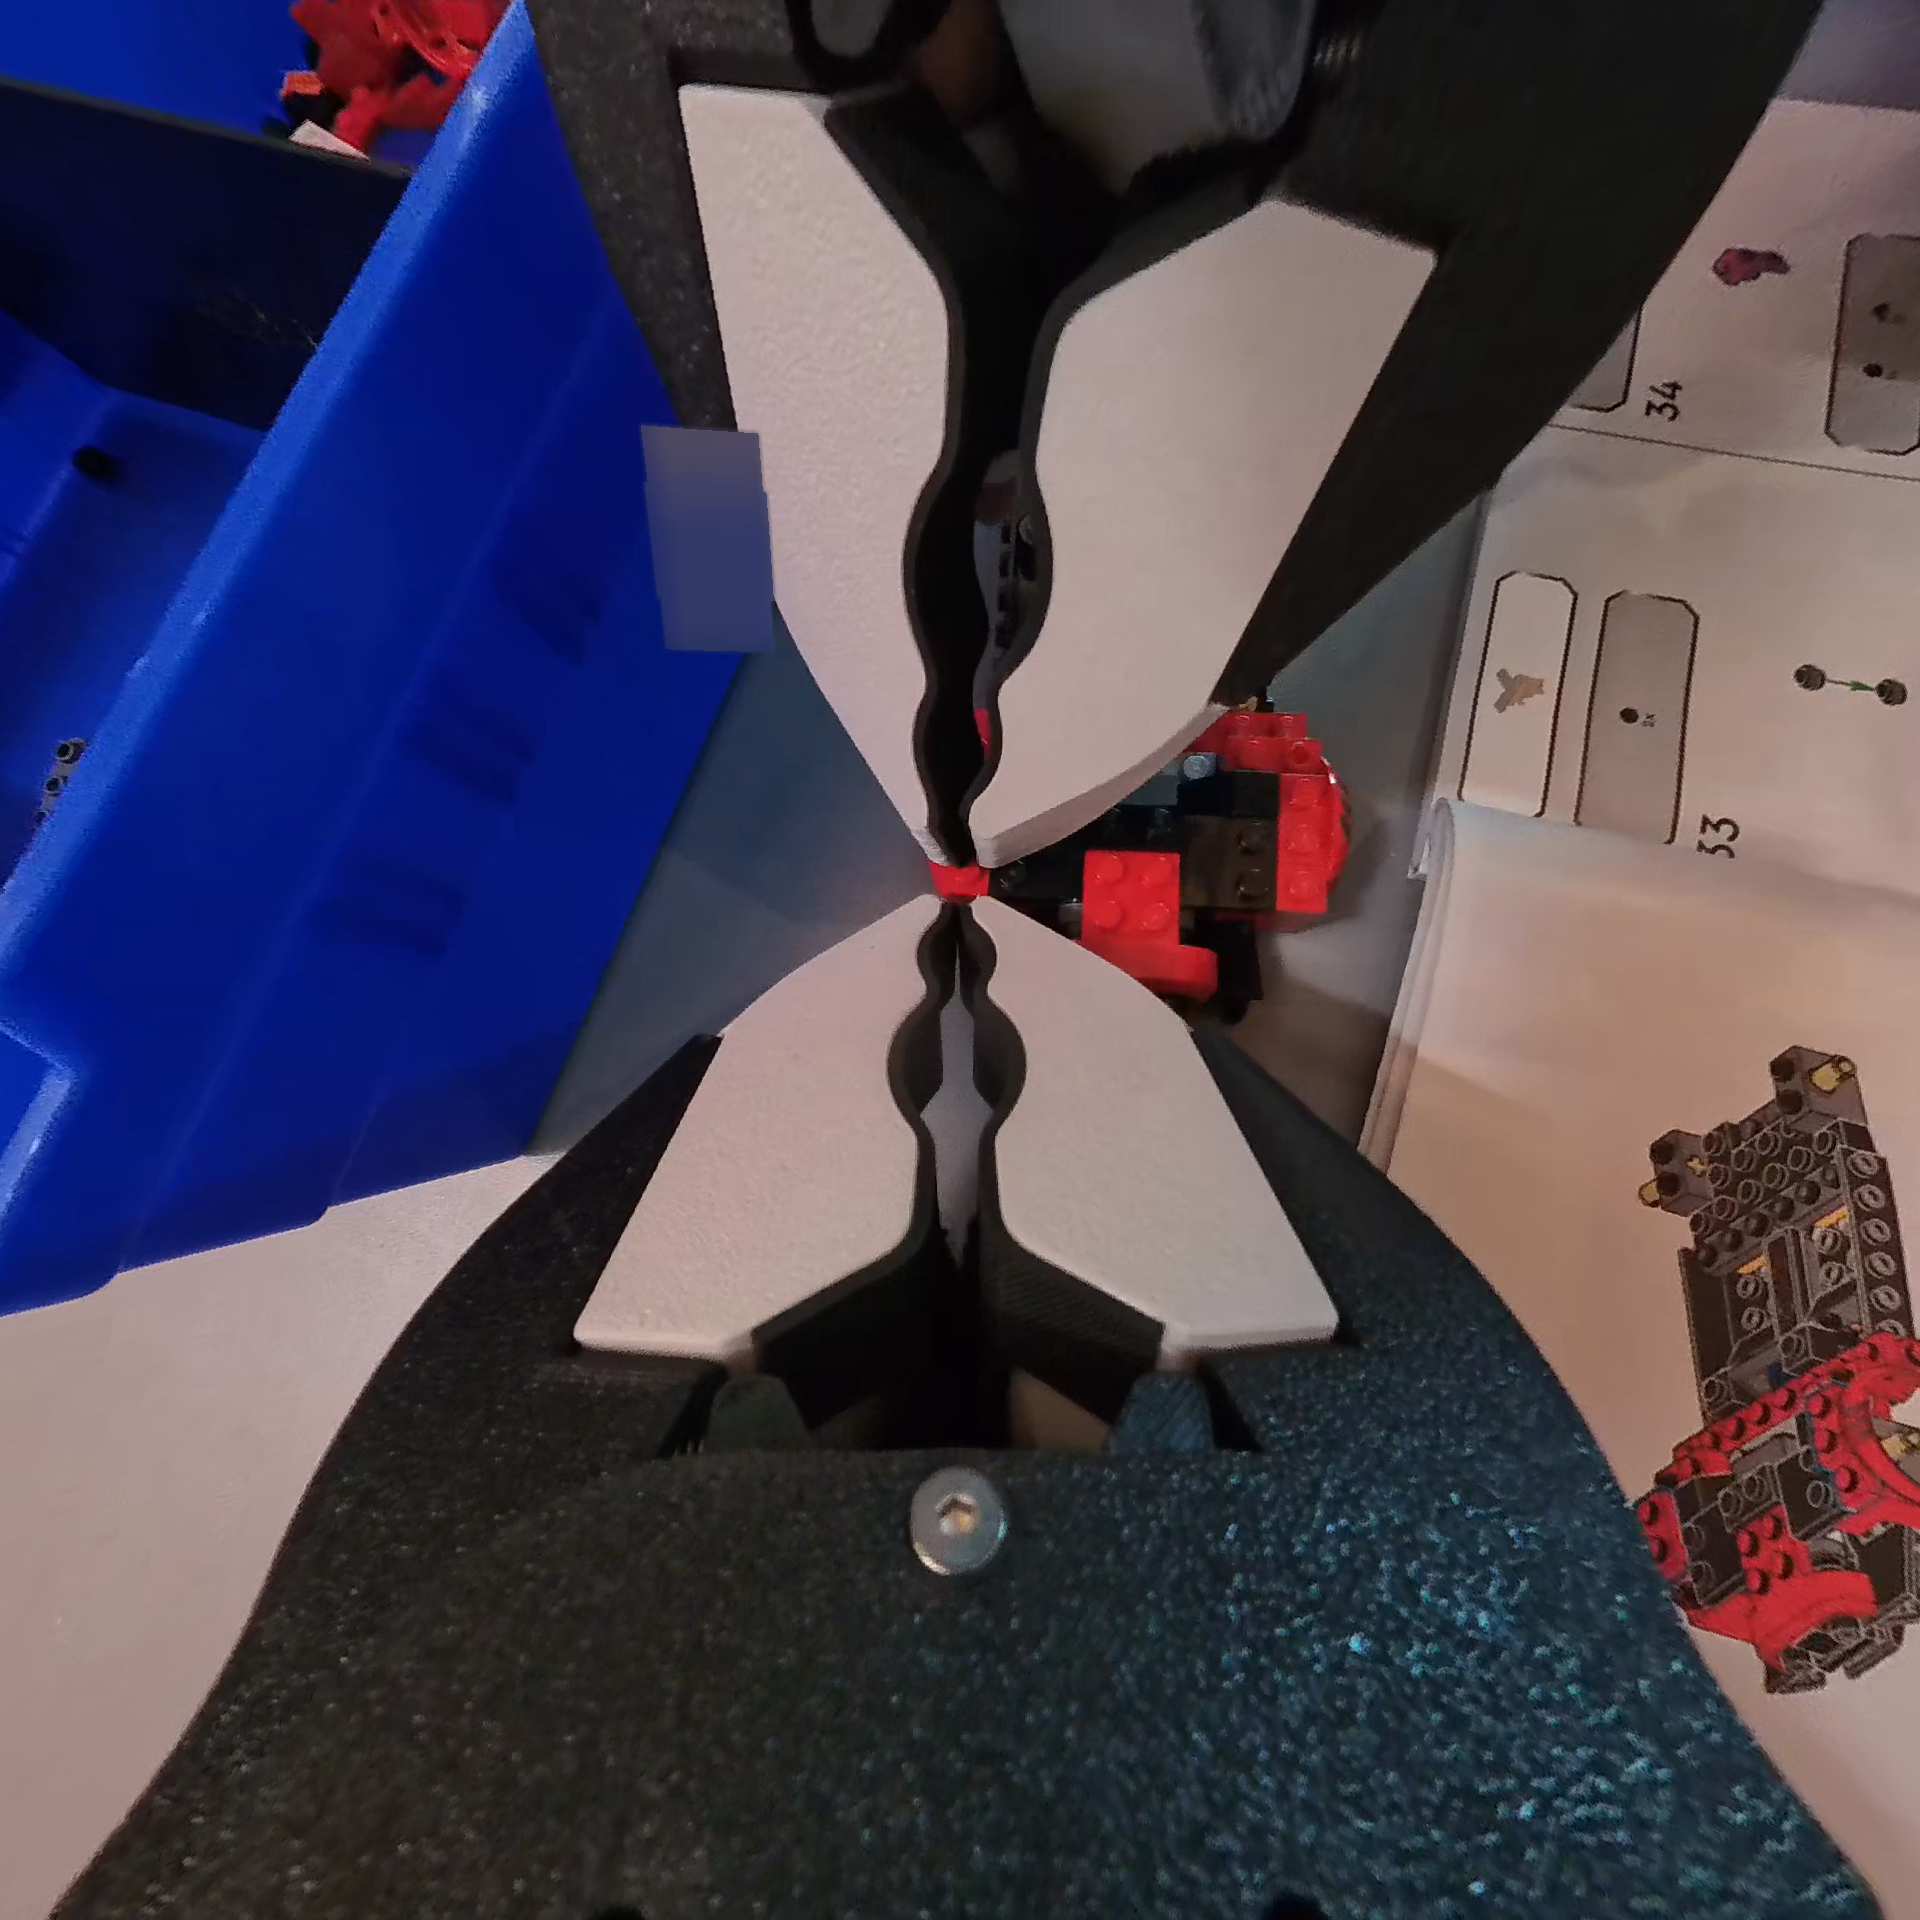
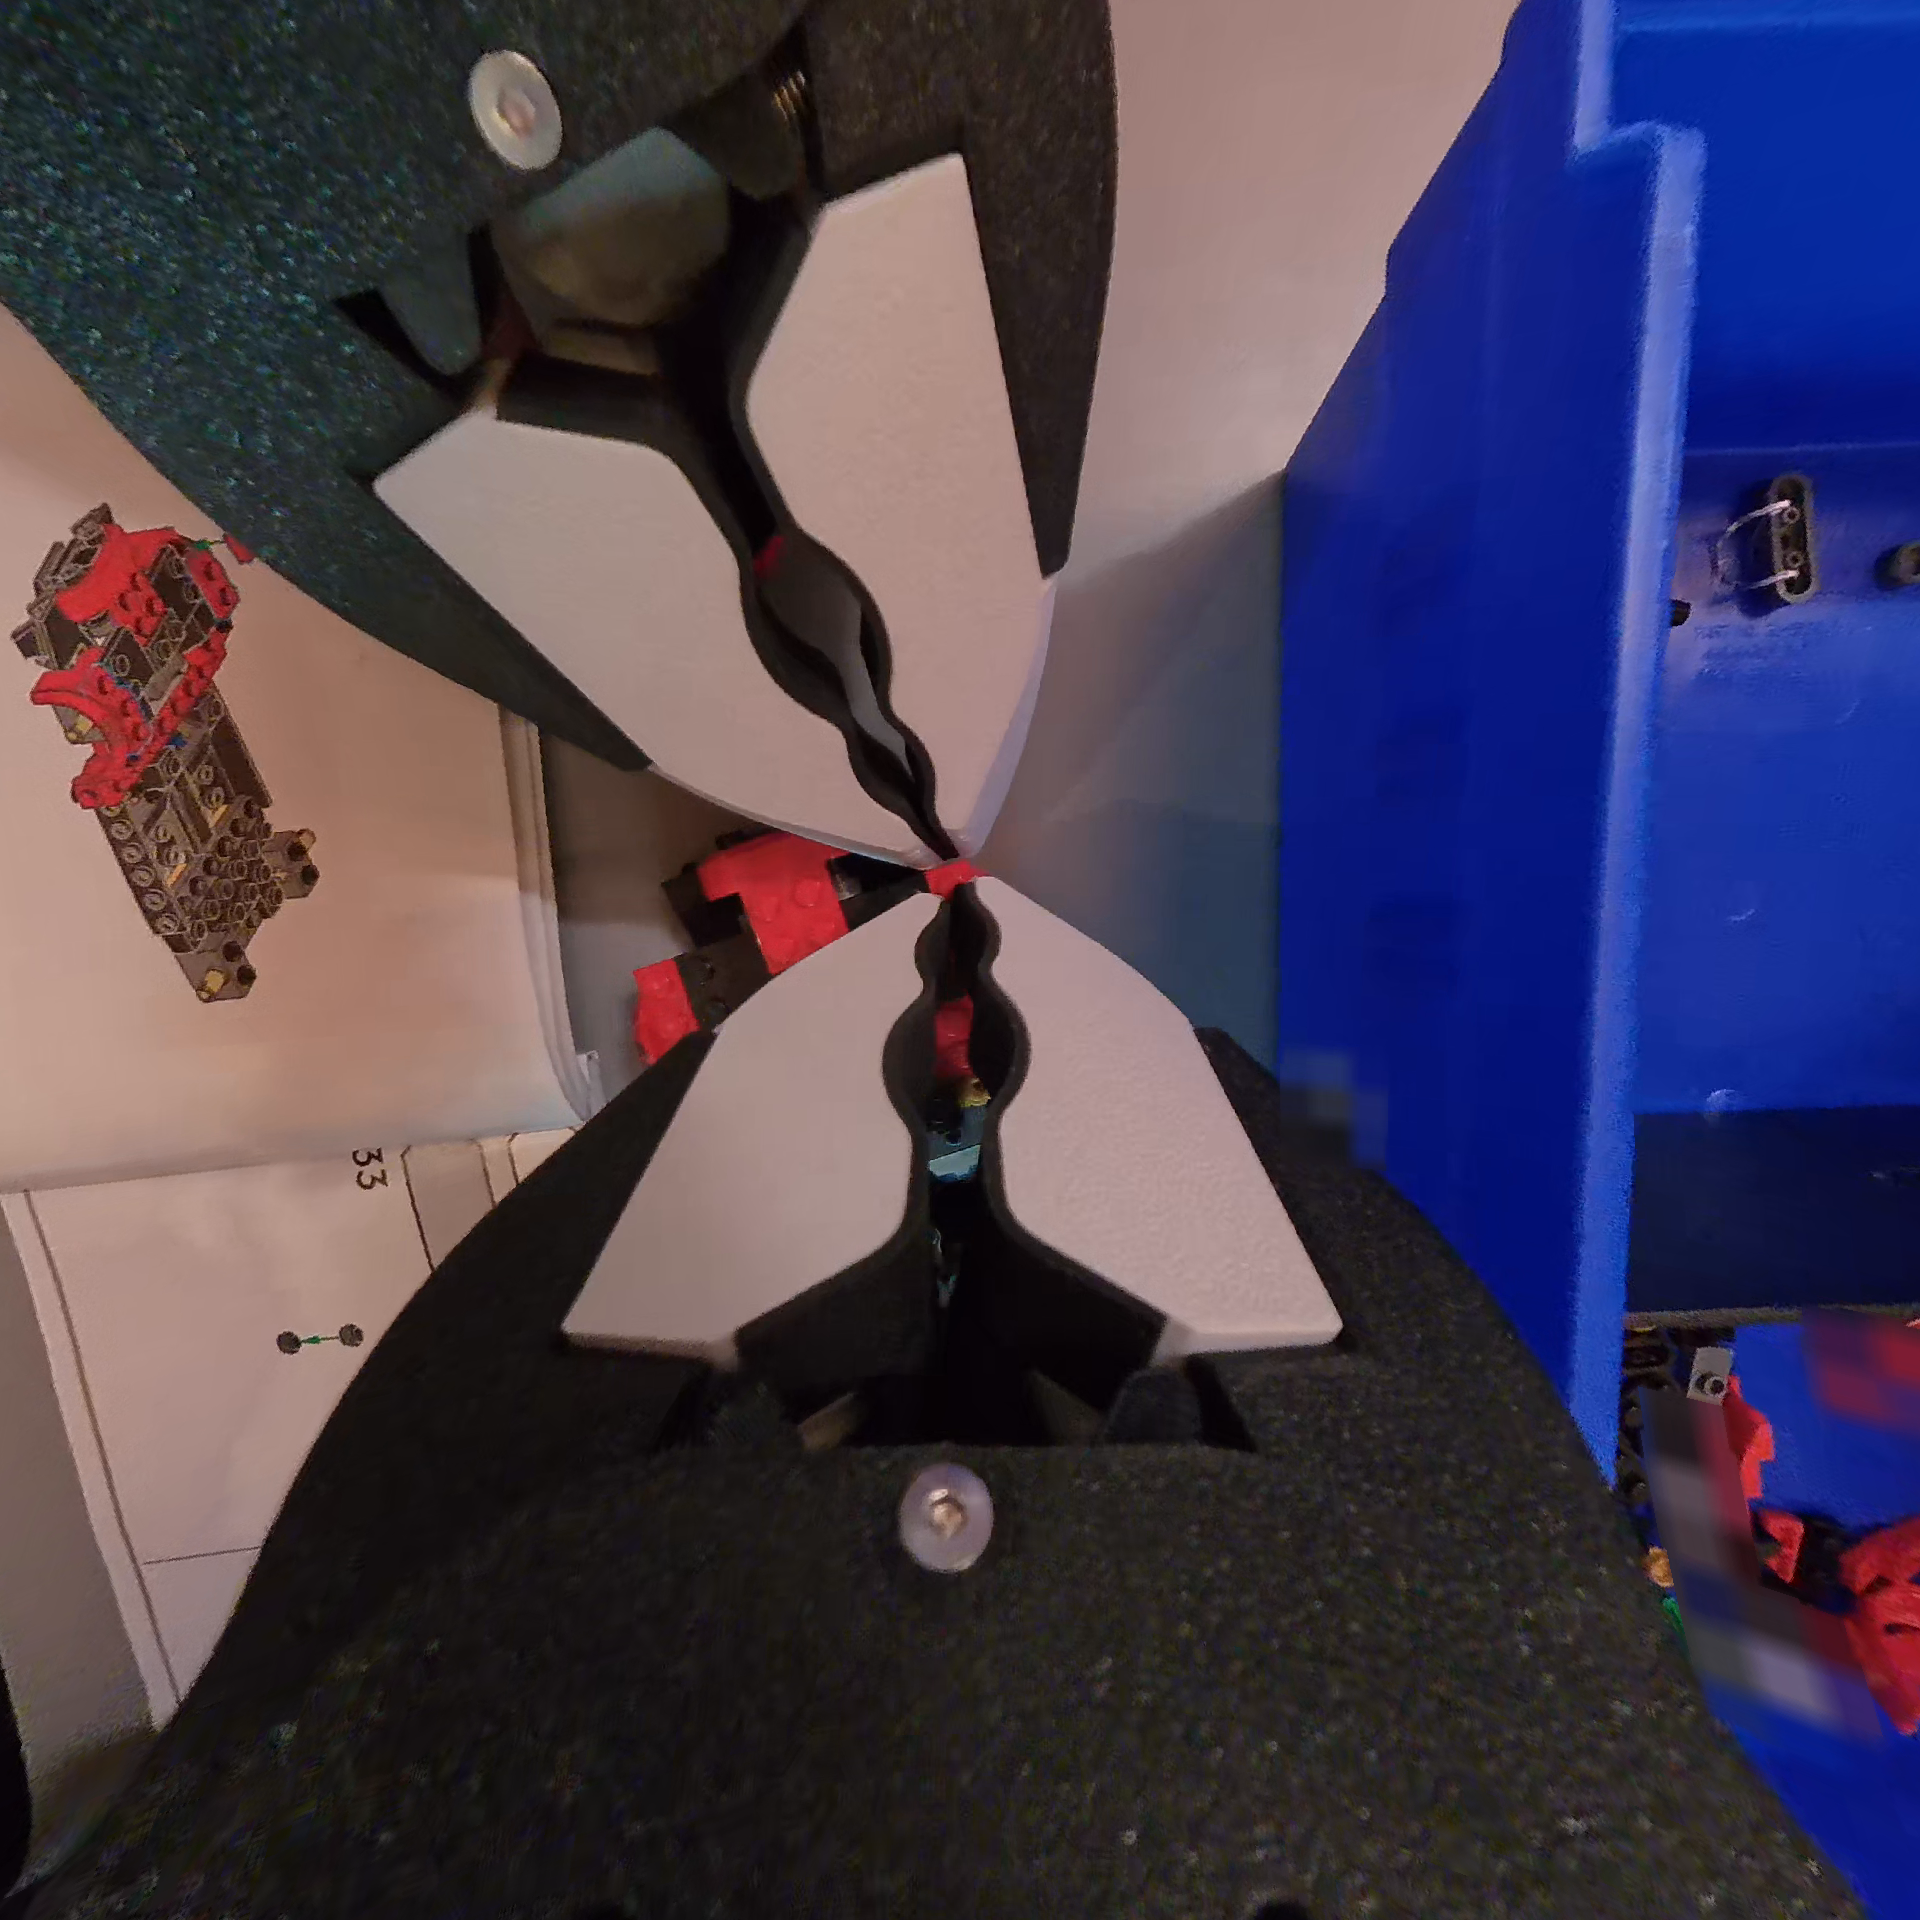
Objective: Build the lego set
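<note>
A small red lego piece (image 1: 956,881) is pinched between the tips of both grippers, which meet tip to tip above the table. My left gripper (image 1: 951,920) is shut on its near end. My right gripper (image 1: 964,844) comes from the top of the left wrist view and is shut on its far end. In the right wrist view the same piece (image 2: 954,878) sits between my right gripper (image 2: 958,902) and my left gripper (image 2: 935,847). A partly built red and black lego model (image 1: 1195,862) lies on the table just behind the tips; it also shows in the right wrist view (image 2: 769,925).
A blue parts bin (image 1: 312,727) stands close beside the grippers, with red pieces inside (image 2: 1870,1558). An open instruction booklet (image 1: 1662,1039) lies on the other side of the model and also shows in the right wrist view (image 2: 260,935). Left and right tips are no more than a few centimetres apart.
</note>
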The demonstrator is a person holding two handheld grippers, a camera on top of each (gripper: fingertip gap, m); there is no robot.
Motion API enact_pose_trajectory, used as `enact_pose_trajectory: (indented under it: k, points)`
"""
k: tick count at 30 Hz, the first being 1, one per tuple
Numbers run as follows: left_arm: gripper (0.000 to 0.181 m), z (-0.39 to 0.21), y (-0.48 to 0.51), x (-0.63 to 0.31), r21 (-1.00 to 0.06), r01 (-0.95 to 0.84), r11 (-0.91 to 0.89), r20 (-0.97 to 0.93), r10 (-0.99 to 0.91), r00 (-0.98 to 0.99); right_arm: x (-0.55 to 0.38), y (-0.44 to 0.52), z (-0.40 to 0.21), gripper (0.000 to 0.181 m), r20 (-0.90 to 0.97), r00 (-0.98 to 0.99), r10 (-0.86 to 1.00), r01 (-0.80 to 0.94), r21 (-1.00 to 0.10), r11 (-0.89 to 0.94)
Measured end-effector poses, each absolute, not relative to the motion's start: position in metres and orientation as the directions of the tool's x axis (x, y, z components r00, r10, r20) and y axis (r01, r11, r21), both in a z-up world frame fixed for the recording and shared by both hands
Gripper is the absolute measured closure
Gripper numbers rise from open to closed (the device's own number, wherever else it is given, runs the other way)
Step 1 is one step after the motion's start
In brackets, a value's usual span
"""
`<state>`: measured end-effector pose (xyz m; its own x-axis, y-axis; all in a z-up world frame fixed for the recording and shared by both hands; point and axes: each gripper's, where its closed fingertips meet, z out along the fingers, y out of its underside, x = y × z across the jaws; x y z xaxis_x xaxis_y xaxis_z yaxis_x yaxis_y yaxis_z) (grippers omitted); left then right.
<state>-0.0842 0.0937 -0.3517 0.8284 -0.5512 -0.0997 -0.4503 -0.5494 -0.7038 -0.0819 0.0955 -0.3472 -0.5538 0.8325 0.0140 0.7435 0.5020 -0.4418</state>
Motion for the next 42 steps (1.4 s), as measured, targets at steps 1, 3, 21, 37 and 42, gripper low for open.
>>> enact_pose_trajectory:
  k: [1,3,21,37,42]
  points:
    - [0.181,-0.352,0.094,-0.084,-0.703,-0.453,-0.549,-0.104,-0.55,0.828,-0.082,0.096,-0.347,0.181,0.018,-0.553,0.833,0.742,-0.444,0.502]
    - [0.181,-0.352,0.094,-0.084,-0.701,-0.458,-0.547,-0.112,-0.549,0.828,-0.082,0.095,-0.347,0.181,0.025,-0.552,0.833,0.739,-0.448,0.503]
    - [0.181,-0.332,0.095,-0.088,-0.75,-0.425,-0.507,-0.097,-0.551,0.829,-0.042,0.108,-0.348,0.125,0.008,-0.663,0.749,0.666,-0.452,0.594]
    - [0.181,-0.343,0.099,-0.076,-0.72,-0.335,-0.608,0.064,-0.539,0.84,-0.035,0.112,-0.371,0.121,-0.012,-0.667,0.745,0.684,-0.408,0.605]
    - [0.181,-0.344,0.098,-0.076,-0.717,-0.31,-0.624,0.085,-0.52,0.85,-0.035,0.112,-0.371,0.121,-0.013,-0.663,0.749,0.687,-0.407,0.601]
